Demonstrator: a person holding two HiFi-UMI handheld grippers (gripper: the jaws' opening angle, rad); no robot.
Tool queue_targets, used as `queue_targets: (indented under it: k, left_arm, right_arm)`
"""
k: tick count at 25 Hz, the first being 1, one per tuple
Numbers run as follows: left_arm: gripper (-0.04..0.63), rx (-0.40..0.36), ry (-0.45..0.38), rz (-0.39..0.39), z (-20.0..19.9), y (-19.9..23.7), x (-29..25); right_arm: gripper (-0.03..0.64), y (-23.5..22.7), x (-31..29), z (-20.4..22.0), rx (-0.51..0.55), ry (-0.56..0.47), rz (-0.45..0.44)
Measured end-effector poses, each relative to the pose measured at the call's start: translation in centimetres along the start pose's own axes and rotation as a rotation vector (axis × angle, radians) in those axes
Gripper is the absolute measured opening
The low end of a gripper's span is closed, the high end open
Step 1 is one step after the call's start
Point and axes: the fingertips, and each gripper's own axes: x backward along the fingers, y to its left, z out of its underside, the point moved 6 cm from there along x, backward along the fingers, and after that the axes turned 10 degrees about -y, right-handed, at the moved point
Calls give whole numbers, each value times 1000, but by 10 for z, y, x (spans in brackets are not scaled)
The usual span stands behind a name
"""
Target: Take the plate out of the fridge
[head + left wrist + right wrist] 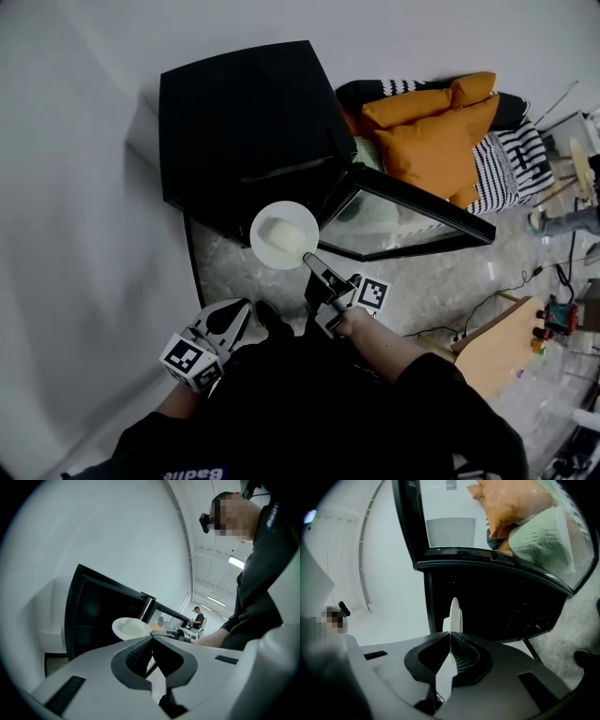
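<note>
1. Before the open black fridge point(244, 122), the white plate point(284, 234) hangs clear of the cabinet. It is above the marbled floor point(230, 272) and just beside the swung-out glass door point(403, 211).
2. Gripping the plate's near rim is the right gripper point(309, 260). In its own view the right gripper point(451, 632) has its jaws clamped on the thin edge of the plate point(454, 613), which shows edge-on. The fridge point(497, 606) is dark behind it and the door point(497, 536) stands above.
3. On the middle of the plate sits a pale mound point(277, 232); what it is cannot be told.
4. Down and to the left, the left gripper point(246, 314) stays apart from the plate, nearer the person's body.
5. Its own view shows the left gripper point(152, 637) with jaws drawn together and nothing between them. The plate point(129, 627) shows level just past the tips, the mound point(135, 629) on top, and the fridge point(93, 611) stands behind.
6. Dark sleeves point(441, 394) cover both of the person's arms, and a marker cube point(192, 361) rides on the left gripper.
7. Beyond the door, orange cushions point(431, 131) lie on a black-and-white striped seat point(511, 159). A wooden board point(497, 347) stands on the floor at the right, well apart from the fridge.
</note>
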Motion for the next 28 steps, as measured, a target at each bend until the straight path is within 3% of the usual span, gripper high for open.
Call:
queue_targets:
  k: [14,21,28]
  left_arm:
    - [7,-37,-11,35,-18,-20,-20]
    - [6,-54,-35,17,-24,-17,-23]
    - [6,-65,-50,-22,-29,-16,-20]
  right_arm:
    - [17,130,18,-12,-100,-11,-160]
    - [17,160,-30,-20,-89,1,-223]
    - [17,162,-83,-29,-91,-50,-218]
